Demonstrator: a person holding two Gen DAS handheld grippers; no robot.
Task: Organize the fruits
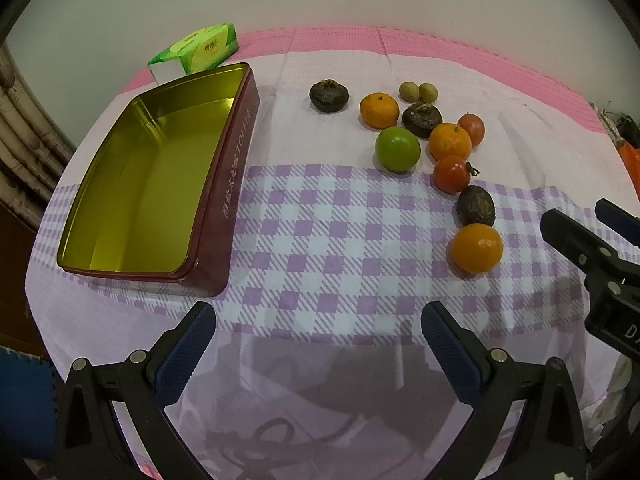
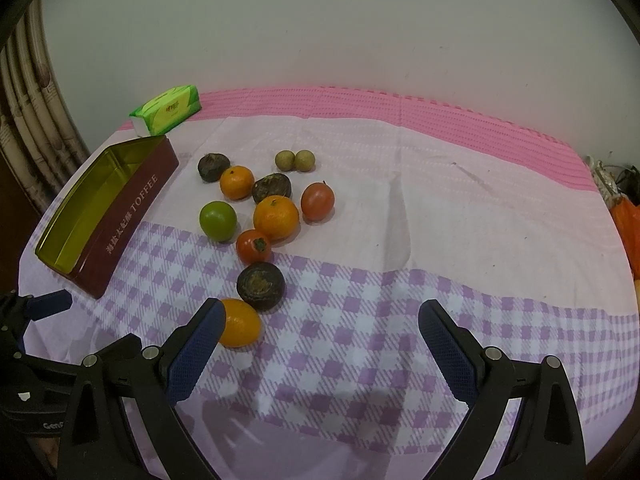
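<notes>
An empty maroon toffee tin (image 1: 224, 184) with a gold inside stands open on the left; it also shows in the right wrist view (image 2: 132, 216). Several fruits lie loose to its right: a green one (image 1: 397, 149), oranges such as the nearest (image 1: 476, 248) (image 2: 239, 323), red ones (image 1: 452, 173), dark brown ones (image 1: 476, 205) and two small tan ones (image 1: 418, 92). My left gripper (image 1: 318, 334) is open and empty above the near cloth. My right gripper (image 2: 322, 328) is open and empty, its left finger beside the nearest orange.
A green tissue pack (image 1: 196, 51) lies behind the tin. The table has a pink and purple checked cloth (image 1: 320, 240) and stands against a white wall. Curtains hang at the left. Orange items (image 2: 628, 220) sit off the table's right edge.
</notes>
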